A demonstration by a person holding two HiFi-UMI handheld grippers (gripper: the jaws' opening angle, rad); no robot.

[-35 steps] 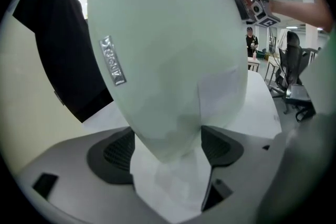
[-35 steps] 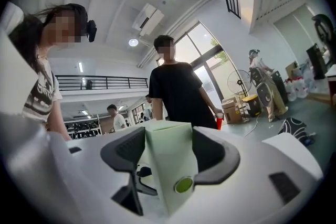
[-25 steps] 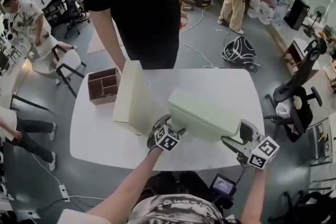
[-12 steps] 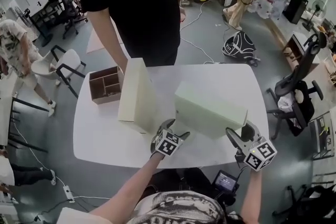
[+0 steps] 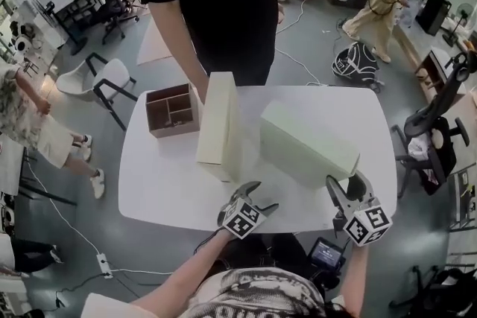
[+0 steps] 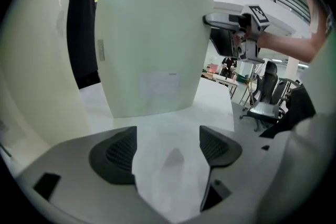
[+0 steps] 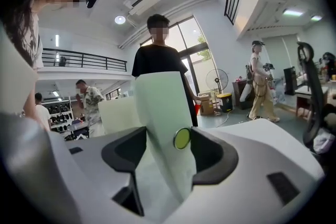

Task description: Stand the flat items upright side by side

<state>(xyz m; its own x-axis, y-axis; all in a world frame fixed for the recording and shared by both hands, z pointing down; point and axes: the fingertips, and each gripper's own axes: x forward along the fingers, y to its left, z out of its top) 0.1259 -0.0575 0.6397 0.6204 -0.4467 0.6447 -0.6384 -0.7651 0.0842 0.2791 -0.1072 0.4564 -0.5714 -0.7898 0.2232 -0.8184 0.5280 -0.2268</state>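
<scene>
A cream flat box (image 5: pixel 218 123) stands upright on the white table (image 5: pixel 164 182). To its right a pale green flat box (image 5: pixel 305 141) is tilted, its near right end between the fingers of my right gripper (image 5: pixel 347 182). In the right gripper view the jaws of that gripper (image 7: pixel 168 152) are closing and both pads press the green box (image 7: pixel 163 107). My left gripper (image 5: pixel 262 196) hovers open at the table's near edge, just short of both boxes. In the left gripper view only bare table lies between the jaws of that gripper (image 6: pixel 168 147), with the green box (image 6: pixel 152 44) ahead and the cream box (image 6: pixel 37 60) at left.
A brown wooden organiser (image 5: pixel 171 109) sits at the table's far left corner. A person in black (image 5: pixel 216 4) stands at the far edge, one hand down by the cream box. Chairs (image 5: pixel 436 130) stand around the table.
My left gripper has drawn back a little from the boxes toward the near edge. The right jaws have narrowed onto the green box's end. The head view has shifted.
</scene>
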